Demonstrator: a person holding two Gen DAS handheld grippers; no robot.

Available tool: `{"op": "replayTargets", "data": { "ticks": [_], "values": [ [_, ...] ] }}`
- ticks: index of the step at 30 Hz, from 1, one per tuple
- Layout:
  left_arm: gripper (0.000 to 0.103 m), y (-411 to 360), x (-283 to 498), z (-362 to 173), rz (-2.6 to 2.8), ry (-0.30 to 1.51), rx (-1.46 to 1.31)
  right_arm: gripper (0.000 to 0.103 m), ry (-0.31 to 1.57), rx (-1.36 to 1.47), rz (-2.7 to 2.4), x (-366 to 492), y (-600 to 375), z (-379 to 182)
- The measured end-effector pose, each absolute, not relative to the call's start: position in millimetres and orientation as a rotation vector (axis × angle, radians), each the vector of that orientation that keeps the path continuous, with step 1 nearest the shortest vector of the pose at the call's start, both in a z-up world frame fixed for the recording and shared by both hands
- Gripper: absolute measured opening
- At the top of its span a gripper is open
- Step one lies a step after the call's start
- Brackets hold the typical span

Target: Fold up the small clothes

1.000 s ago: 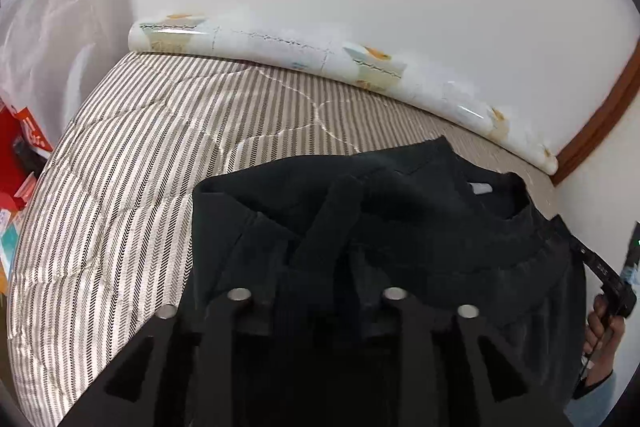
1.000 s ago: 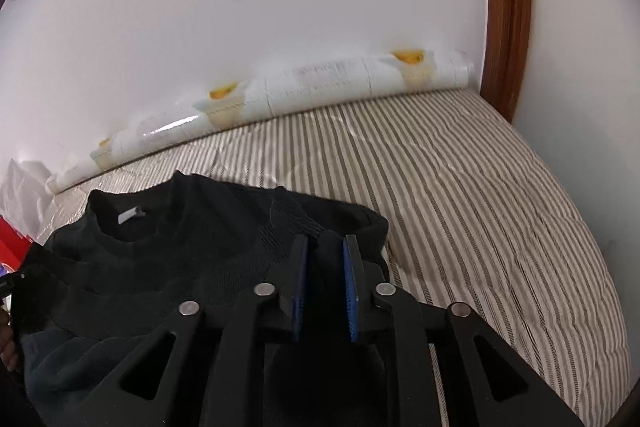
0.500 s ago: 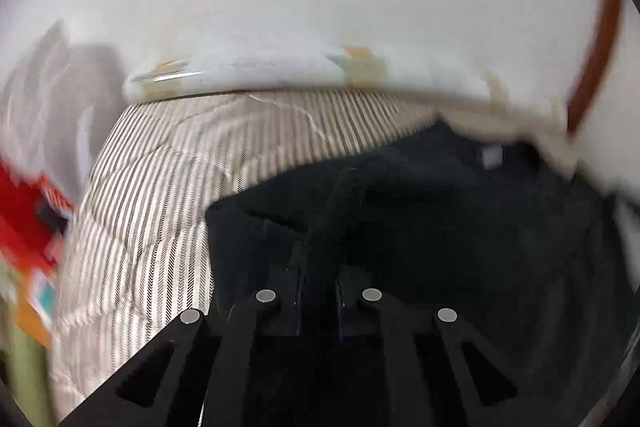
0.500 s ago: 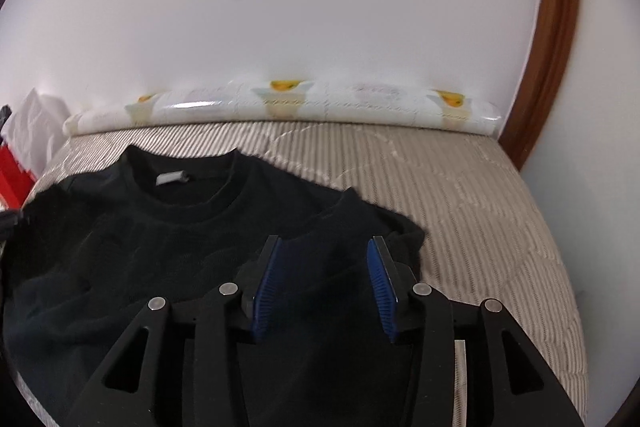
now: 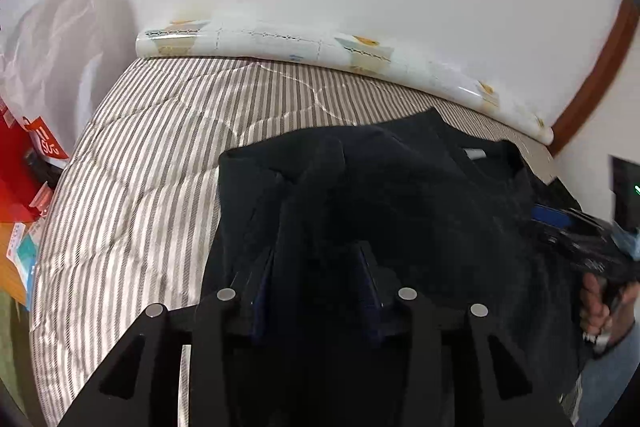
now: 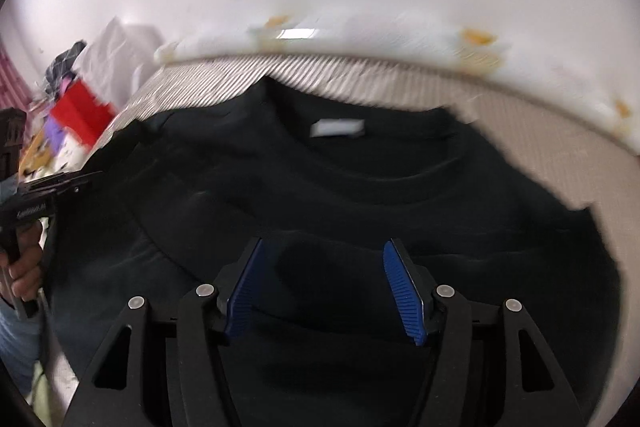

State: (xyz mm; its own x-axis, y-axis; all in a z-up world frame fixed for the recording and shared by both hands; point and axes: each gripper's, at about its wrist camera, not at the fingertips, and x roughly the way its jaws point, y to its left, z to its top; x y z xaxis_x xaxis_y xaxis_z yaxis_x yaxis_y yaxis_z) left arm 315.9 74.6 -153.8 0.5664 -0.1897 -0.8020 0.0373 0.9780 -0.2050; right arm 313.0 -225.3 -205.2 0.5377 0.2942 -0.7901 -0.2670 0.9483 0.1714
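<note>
black shirt lies on the striped bed, collar and white label toward the wall. right gripper above its lower part: fingers have just been opening, blue pads wide apart, pressing nothing. left gripper over the sleeve side: fingers just reopened, fabric between them, unpinched.

Black fingers, blue ribbed pads, silver screws

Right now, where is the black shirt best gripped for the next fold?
Probably the left sleeve fold, the raised ridge on the black shirt, ahead of the open left gripper; come from the hem side. It stands proud, while the rest lies flat.
</note>
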Motion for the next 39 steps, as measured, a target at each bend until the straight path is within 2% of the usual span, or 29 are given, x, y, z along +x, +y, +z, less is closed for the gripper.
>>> {"op": "replayTargets", "data": {
  "ticks": [3,5,6,7,10,17,23,31,37,39],
  "values": [
    [0.038,81,296,-151,-0.142,0.953,-0.178,0.059,0.959,-0.057,0.281,314,-206,-215],
    [0.039,85,287,-150,-0.149,0.947,-0.184,0.033,0.92,-0.124,0.29,307,-194,-215],
    [0.039,87,283,-150,-0.151,0.949,-0.186,0.017,0.909,-0.148,0.294,305,-190,-215],
    [0.039,89,279,-150,-0.153,0.95,-0.19,0.009,0.901,-0.174,0.286,302,-186,-215],
    [0.039,94,272,-149,-0.158,0.95,-0.205,0.005,0.893,-0.209,0.266,298,-180,-214],
    [0.039,108,255,-147,-0.151,0.945,-0.233,0.004,0.74,-0.162,0.222,295,-187,-183],
    [0.042,111,248,-153,-0.134,0.966,-0.223,0.005,0.82,-0.195,0.191,318,-175,-219],
    [0.043,106,268,-142,-0.154,0.923,-0.215,0.02,0.749,-0.045,0.066,283,-233,-183],
    [0.041,92,321,-153,-0.114,0.927,-0.195,0.021,0.764,-0.028,-0.163,264,-310,-188],
    [0.035,88,327,-156,-0.11,0.903,-0.192,0.021,0.805,-0.056,-0.143,268,-321,-200]
  ]
}}
